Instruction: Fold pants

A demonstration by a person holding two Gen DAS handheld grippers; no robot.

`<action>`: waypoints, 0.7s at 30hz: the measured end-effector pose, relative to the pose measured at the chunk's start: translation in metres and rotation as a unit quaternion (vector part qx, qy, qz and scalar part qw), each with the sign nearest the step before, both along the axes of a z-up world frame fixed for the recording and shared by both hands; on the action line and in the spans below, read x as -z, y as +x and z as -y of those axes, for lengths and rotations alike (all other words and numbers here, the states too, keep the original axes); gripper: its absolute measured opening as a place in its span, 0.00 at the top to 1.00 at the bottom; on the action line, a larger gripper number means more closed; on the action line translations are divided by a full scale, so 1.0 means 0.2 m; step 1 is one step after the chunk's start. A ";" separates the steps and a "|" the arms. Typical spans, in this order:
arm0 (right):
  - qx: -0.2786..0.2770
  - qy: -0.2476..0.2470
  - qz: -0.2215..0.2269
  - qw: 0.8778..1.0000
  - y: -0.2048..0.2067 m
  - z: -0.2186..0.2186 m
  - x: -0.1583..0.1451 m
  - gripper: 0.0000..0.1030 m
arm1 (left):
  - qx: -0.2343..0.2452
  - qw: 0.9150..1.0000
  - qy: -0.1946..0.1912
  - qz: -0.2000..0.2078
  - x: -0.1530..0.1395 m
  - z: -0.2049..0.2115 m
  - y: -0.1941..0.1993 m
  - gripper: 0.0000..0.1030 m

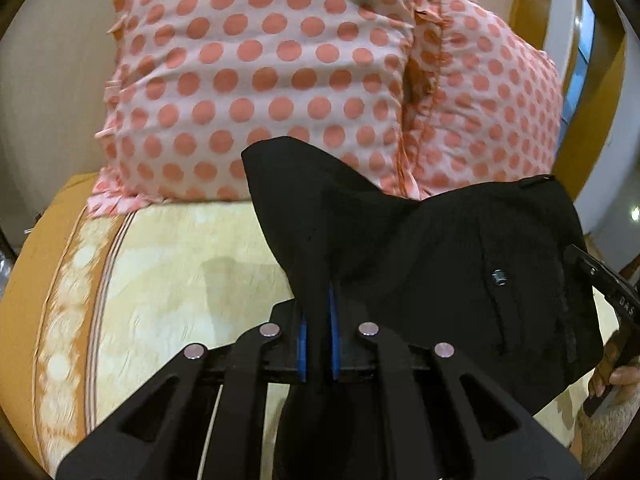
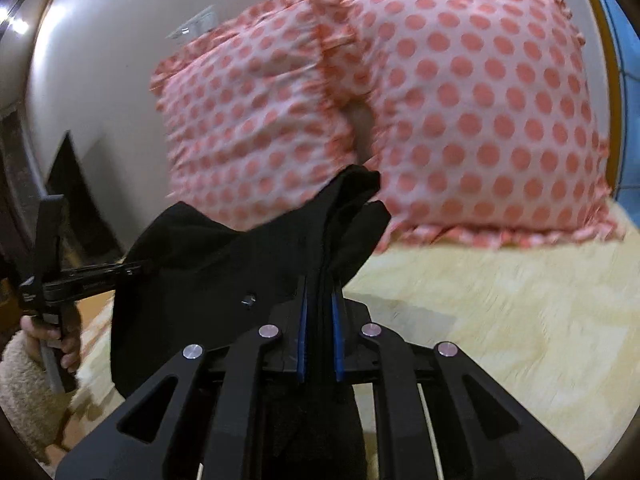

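Pants are held clamped between left gripper and right gripper, stretched sideways above the bed.

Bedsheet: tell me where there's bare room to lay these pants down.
Bare bedsheet lies right of the right gripper, in front of the polka-dot pillows. More lies left of the left gripper, up to the orange border. Between the grippers the held black pants crowd it.
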State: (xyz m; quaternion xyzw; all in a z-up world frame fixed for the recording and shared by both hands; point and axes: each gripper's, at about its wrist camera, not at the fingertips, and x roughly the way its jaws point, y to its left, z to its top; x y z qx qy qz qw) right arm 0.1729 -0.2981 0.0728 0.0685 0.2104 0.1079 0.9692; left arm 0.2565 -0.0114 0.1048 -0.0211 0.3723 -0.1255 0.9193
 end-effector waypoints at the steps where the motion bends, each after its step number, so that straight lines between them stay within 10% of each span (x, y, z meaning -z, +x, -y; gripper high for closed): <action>1: 0.011 -0.002 -0.013 1.000 0.06 0.02 0.02 0.90 | -0.003 1.000 0.003 -0.010 0.03 0.02 0.07 0.92; 8: 0.064 0.009 -0.150 0.987 0.34 0.12 0.31 0.90 | -0.029 0.995 0.018 -0.093 0.32 0.06 0.31 0.85; 13: 0.083 -0.017 -0.155 0.984 0.35 0.08 0.32 0.87 | -0.053 0.994 0.009 -0.095 0.36 0.02 0.32 0.59; 16: 0.106 -0.019 -0.161 0.981 0.30 0.11 0.32 0.64 | -0.082 0.993 0.008 -0.088 0.33 -0.03 0.28 0.44; 18: 0.139 -0.017 -0.135 0.981 0.20 0.16 0.27 0.46 | -0.098 0.994 0.011 -0.054 0.26 -0.07 0.17 0.34; 21: 0.156 -0.019 -0.062 0.986 0.00 0.16 0.16 0.46 | -0.087 0.996 -0.008 0.007 0.14 -0.08 -0.05 0.14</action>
